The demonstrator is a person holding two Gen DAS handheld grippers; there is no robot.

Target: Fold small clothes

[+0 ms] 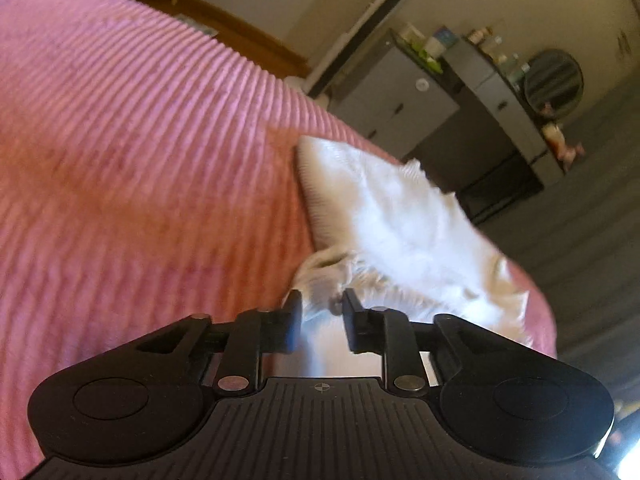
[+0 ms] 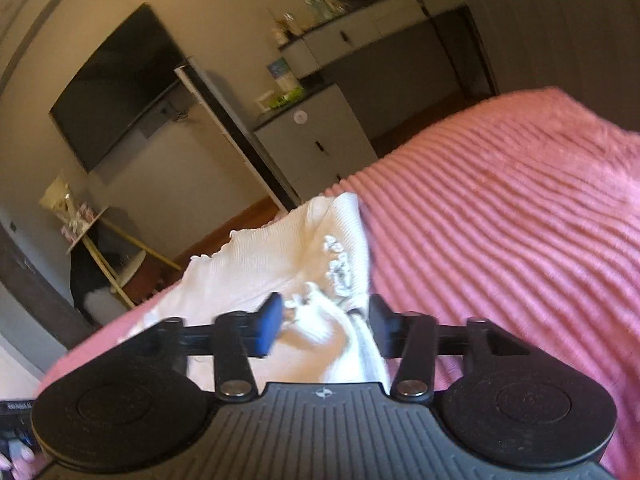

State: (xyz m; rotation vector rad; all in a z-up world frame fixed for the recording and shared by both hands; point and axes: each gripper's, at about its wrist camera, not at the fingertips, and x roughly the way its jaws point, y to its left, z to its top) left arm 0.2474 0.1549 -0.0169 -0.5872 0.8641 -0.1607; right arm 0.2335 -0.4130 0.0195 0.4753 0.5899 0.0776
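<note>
White ribbed garment [image 1: 400, 216], crumpled, on pink corduroy bedspread [image 1: 140, 140].
Left gripper [image 1: 322, 310] and right gripper [image 2: 326, 312]: both parted, cloth between pads, apparently released; blurred.

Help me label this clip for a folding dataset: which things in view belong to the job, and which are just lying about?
Part of the job:
- white ribbed garment
- pink ribbed bedcover it lies on
- left gripper, open
- right gripper, open

Just lying about:
- wall-mounted TV
- grey cabinets
- round mirror
- bottles and jars on the counter
</note>
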